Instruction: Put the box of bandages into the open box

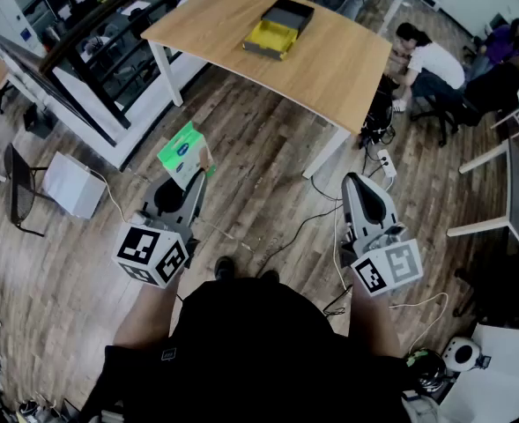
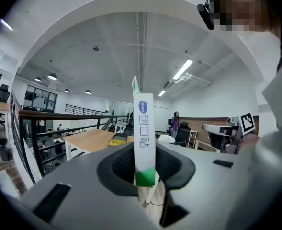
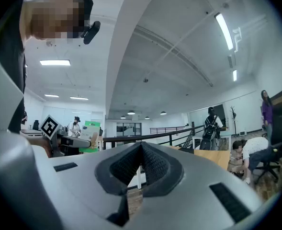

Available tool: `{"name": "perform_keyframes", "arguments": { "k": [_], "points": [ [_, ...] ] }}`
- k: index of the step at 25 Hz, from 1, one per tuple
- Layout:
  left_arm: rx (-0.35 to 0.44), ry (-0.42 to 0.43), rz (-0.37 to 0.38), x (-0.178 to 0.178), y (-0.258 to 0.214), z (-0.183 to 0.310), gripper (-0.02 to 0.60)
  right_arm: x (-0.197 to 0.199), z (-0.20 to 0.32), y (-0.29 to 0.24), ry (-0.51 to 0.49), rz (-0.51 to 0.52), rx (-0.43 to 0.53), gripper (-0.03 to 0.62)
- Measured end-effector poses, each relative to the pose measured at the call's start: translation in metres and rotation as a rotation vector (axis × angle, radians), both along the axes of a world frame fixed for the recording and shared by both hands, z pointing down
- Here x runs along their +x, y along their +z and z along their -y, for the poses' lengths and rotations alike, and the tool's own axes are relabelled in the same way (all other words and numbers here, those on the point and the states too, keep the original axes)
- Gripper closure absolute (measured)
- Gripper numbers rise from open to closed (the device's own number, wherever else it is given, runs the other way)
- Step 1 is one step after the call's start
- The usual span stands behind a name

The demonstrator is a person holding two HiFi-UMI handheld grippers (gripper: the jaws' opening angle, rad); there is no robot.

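Observation:
My left gripper [image 1: 197,173] is shut on the green and white box of bandages [image 1: 183,154], held upright over the wooden floor. In the left gripper view the box of bandages [image 2: 144,138] stands edge-on between the dark pads, its top well above them. The open box [image 1: 279,27], dark grey with a yellow inside, lies on the wooden table [image 1: 347,69] far ahead; the open box [image 2: 118,139] shows small past the left jaw. My right gripper [image 1: 359,186] is shut with nothing in it, its pads touching [image 3: 141,163]. From the right gripper view the bandage box [image 3: 91,133] appears at the left.
A power strip [image 1: 387,163] and cables lie on the floor by the table's near leg. Two seated people [image 1: 435,64] are at the right beyond the table. A railing and glass partition [image 1: 92,69] run along the left. A white box [image 1: 72,183] stands on the floor at left.

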State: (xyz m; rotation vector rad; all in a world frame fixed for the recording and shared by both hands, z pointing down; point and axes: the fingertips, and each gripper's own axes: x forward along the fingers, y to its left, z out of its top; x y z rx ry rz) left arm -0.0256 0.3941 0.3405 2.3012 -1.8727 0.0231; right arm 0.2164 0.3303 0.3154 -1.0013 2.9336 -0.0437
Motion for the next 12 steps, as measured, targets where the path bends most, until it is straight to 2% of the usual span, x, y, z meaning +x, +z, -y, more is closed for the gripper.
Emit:
{"name": "perform_keyframes", "arguments": {
  "k": [6, 12],
  "points": [
    [-0.001, 0.004, 0.0, -0.005, 0.003, -0.009, 0.492, -0.008, -0.01, 0.004, -0.003, -0.006, -0.004, 0.559],
    [-0.002, 0.004, -0.011, -0.032, 0.005, -0.016, 0.492, -0.03, -0.013, 0.003, 0.018, -0.012, -0.003, 0.559]
  ]
}}
